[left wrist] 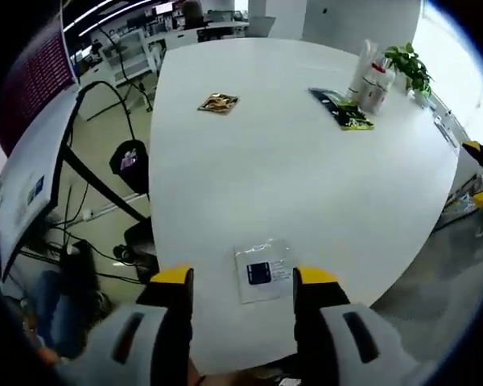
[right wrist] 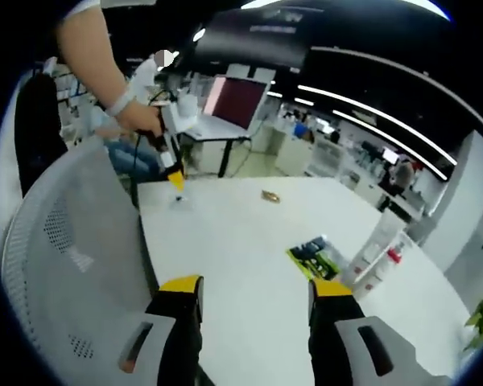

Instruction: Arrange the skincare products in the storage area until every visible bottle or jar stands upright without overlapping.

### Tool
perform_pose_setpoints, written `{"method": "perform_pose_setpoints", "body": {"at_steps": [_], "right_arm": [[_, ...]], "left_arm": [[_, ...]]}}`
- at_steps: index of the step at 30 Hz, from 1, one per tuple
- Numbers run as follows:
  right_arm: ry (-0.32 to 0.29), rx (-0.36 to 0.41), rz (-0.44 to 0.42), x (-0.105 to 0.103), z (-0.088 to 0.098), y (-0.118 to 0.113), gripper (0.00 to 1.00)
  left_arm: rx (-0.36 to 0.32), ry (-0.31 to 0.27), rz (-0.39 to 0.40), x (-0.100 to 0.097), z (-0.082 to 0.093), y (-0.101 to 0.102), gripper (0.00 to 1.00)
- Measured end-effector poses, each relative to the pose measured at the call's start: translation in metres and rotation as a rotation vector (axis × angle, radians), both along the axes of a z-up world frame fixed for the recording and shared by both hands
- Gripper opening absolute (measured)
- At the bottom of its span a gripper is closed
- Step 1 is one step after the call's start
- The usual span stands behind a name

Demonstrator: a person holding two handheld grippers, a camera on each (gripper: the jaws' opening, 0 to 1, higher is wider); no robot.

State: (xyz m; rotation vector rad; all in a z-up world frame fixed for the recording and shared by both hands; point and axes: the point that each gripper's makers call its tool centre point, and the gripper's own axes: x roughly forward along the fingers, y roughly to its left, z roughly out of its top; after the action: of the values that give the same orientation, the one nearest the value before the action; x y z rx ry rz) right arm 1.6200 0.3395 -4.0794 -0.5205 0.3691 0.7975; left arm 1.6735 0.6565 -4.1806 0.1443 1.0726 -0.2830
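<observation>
Several white skincare bottles (left wrist: 370, 80), one with a red cap, stand together at the far right of the white table (left wrist: 290, 185). The right gripper view has them (right wrist: 378, 253) ahead on the right. My left gripper (left wrist: 244, 277) is open low over the table's near edge. A clear sachet with a dark blue label (left wrist: 263, 271) lies flat between its yellow tips, ungripped. A hand holds that left gripper (right wrist: 167, 161) at the table's far left corner in the right gripper view. My right gripper (right wrist: 256, 285) is open and empty above the table.
A gold packet (left wrist: 218, 103) lies at the far left of the table, and dark green and yellow packets (left wrist: 342, 108) lie beside the bottles. A potted plant (left wrist: 408, 64) stands behind them. A grey mesh chair (right wrist: 72, 265) is close on my right gripper's left. Desks and cables surround the table.
</observation>
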Motion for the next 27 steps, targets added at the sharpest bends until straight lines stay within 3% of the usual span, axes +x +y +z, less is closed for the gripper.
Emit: {"method": "perform_pose_setpoints", "body": {"at_steps": [17, 27], "right_arm": [[0.011, -0.017, -0.005, 0.001, -0.001, -0.003, 0.51], [0.006, -0.030, 0.001, 0.000, -0.002, -0.002, 0.50]], "left_arm": [[0.021, 0.021, -0.006, 0.024, -0.018, -0.012, 0.48], [0.027, 0.044, -0.017, 0.021, -0.027, -0.016, 0.50]]}}
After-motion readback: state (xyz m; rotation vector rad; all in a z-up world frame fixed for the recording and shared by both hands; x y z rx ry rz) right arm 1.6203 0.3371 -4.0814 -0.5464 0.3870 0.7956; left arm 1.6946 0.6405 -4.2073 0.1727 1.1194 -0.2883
